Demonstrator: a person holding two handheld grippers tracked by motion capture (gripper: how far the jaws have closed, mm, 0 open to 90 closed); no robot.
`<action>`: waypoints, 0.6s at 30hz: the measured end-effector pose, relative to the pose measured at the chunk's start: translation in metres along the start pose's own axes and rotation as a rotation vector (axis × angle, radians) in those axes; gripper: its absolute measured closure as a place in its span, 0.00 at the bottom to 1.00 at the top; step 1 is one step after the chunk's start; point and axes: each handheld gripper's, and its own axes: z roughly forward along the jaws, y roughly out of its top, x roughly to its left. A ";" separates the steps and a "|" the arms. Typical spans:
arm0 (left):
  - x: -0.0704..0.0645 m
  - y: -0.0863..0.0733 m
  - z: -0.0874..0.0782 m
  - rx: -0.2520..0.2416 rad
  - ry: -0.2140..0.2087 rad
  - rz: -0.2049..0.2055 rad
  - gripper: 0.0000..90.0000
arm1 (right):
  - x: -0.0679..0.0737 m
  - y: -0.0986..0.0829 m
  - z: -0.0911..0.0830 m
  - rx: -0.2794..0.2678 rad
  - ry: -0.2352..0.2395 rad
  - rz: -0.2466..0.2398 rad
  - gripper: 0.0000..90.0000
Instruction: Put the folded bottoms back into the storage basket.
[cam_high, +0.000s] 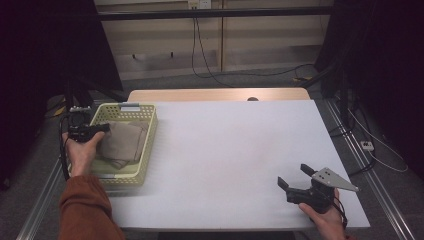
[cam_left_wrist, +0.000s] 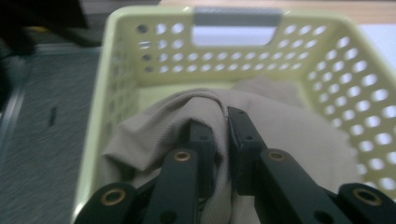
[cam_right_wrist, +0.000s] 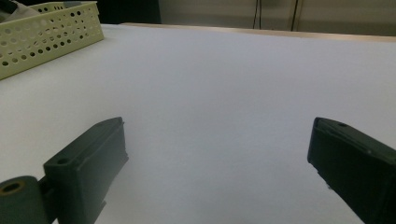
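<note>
A pale yellow perforated basket (cam_high: 151, 135) stands at the table's left edge and holds a beige cloth (cam_high: 123, 142). My left gripper (cam_high: 102, 128) reaches over the basket's left rim. In the left gripper view its jaws (cam_left_wrist: 223, 135) are shut on a raised fold of the cloth (cam_left_wrist: 289, 133) inside the basket (cam_left_wrist: 122, 70). My right gripper (cam_high: 294, 175) rests near the table's front right corner, open, with nothing between its jaws. The right gripper view looks across bare white tabletop between the wide-apart jaws (cam_right_wrist: 217, 140) toward the basket (cam_right_wrist: 51, 32) at the far left.
The white table (cam_high: 235, 145) has a wooden strip along its far edge. Cables run over the grey floor behind and to the right. Dark equipment stands at the back left and back right.
</note>
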 end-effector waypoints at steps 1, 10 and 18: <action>0.000 -0.001 0.000 0.014 0.008 0.006 0.91 | 0.000 0.000 0.000 0.001 0.000 0.000 0.05; 0.002 -0.012 -0.010 0.020 0.019 0.027 0.88 | 0.000 0.000 0.001 0.002 0.003 -0.007 0.05; 0.004 -0.019 -0.031 -0.084 -0.005 0.014 0.65 | 0.000 0.000 0.001 0.003 0.001 -0.003 0.05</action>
